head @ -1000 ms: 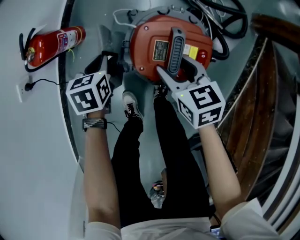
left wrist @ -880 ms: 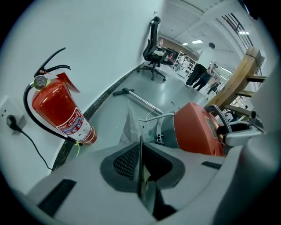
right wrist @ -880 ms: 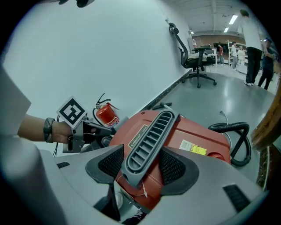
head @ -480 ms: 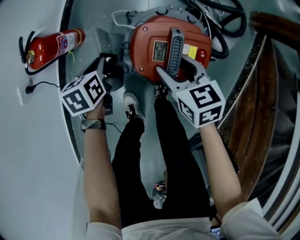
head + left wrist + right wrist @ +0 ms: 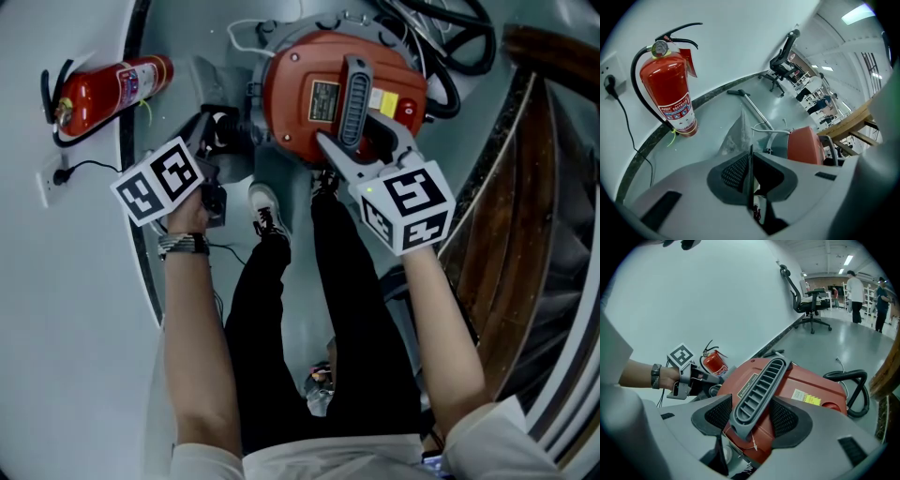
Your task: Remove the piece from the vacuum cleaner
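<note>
While my right claw (image 5: 751,416) clamps the vacuum's (image 5: 806,380) handle (image 5: 759,385), only its view shows my left claw (image 5: 712,378), jaws nearly together, beside the dark piece (image 5: 232,129) at the vacuum's side; contact is hidden.

Muted, bluish head view; brighter fisheye gripper views.
Ceiling lights (image 5: 848,259) lit evenly; shadows were soft, corners vignetted black, left gripper (image 5: 751,159) blurred close up.

Left of the vacuum cleaner (image 5: 300,103) we have open floor (image 5: 172,108) up to the fire extinguisher (image 5: 108,89) at the wall (image 5: 56,281). Black hoses (image 5: 450,56) crowd its right side, and our own legs (image 5: 272,319) close off the near side.
</note>
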Available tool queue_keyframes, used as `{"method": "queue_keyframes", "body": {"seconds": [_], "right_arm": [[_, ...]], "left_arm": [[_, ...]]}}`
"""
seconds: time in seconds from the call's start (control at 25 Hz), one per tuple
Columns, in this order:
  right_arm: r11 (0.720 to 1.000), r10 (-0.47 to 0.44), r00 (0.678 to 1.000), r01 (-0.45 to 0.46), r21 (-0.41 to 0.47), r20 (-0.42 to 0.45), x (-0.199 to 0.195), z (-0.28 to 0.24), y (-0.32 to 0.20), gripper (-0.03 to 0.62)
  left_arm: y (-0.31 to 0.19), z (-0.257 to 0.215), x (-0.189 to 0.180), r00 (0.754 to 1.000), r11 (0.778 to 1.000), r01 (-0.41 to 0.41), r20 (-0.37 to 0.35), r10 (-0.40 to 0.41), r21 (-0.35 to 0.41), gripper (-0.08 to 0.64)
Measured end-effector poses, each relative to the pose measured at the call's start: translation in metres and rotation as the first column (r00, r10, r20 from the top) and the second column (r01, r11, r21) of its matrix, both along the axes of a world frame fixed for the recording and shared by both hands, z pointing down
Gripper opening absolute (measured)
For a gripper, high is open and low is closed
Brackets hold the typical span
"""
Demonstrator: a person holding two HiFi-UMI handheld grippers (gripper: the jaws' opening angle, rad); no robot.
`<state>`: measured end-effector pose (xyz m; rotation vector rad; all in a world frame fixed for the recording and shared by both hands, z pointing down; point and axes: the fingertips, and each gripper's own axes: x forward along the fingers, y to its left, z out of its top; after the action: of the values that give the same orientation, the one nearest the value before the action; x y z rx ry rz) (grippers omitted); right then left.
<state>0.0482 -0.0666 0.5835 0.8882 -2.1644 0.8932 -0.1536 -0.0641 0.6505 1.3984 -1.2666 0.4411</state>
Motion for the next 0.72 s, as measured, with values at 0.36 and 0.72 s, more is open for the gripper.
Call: {"method": "queue_keyframes", "body": {"seconds": [0.36,0.72], "right_arm": [[1.0,-0.005,1.0,0.005,0.0,-0.002,-0.0005,-0.0001,0.0,0.261],[1.0,0.0,1.0,0.0,0.004,-0.001,-0.0003,0.0,-0.0001,0.261]], "left_arm": [[-0.0008,0.0007,-0.0011,0.994,0.997,-0.082,0.066,0.081,0.005,0.035],[-0.0023,0.0009,0.0033,0.957,0.964,-0.264,0.124,0.263,-0.006,0.038]]}}
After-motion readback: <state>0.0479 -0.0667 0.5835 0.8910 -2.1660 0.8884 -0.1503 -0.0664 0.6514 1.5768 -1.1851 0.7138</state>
